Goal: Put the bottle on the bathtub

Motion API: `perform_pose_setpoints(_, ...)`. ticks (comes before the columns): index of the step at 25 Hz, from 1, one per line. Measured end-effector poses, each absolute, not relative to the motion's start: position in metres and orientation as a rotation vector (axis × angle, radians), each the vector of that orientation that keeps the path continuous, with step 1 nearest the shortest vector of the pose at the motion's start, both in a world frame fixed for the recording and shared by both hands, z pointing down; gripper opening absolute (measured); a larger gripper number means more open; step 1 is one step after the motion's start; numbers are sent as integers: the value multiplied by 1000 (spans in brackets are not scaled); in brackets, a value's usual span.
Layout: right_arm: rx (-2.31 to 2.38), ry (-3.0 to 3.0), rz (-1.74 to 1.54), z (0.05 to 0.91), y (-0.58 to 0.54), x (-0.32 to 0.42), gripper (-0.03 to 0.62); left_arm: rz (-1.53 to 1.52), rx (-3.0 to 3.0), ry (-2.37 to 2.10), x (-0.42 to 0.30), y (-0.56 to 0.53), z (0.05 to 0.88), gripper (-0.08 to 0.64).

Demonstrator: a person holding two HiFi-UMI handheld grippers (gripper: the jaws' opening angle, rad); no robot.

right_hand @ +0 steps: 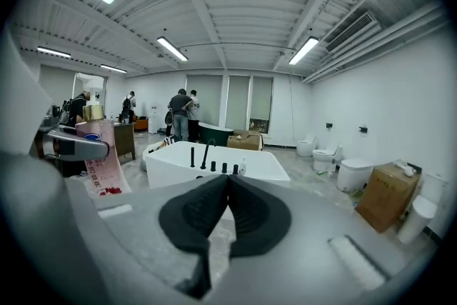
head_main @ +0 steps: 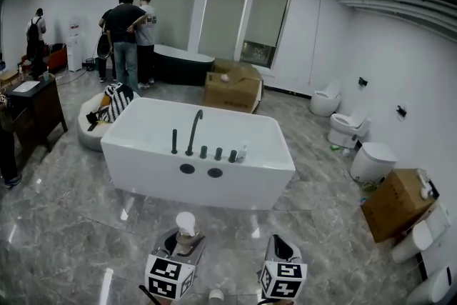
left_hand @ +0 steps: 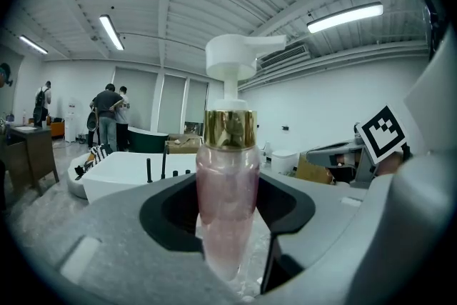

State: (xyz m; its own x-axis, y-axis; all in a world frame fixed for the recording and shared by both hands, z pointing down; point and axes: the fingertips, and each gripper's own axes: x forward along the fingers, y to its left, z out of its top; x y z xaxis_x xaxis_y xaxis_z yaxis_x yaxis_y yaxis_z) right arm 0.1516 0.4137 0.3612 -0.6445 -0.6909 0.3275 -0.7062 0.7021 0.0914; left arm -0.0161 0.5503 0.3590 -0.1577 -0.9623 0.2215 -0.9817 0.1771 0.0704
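Low in the head view, the left gripper (head_main: 184,245) grasps the upright pink pump bottle (left_hand: 227,203), apart from the central white bathtub (head_main: 150,153), while the right gripper (right_hand: 227,214) is clenched and empty.

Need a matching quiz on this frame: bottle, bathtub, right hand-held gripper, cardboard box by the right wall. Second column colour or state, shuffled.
1. bottle
2. bathtub
3. right hand-held gripper
4. cardboard box

a. shut, nothing in it
b. brown, on the floor
c. pink, clamped in the left hand-held gripper
d. white, in the middle of the floor

Pairs: 1-c, 2-d, 3-a, 4-b
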Motion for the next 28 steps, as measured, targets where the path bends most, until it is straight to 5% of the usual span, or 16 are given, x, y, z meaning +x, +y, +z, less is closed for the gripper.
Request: perform_pose_setpoints(28,1033,-2624,163,368,206,83,3,175,1846,-2243,-77,350,364,227)
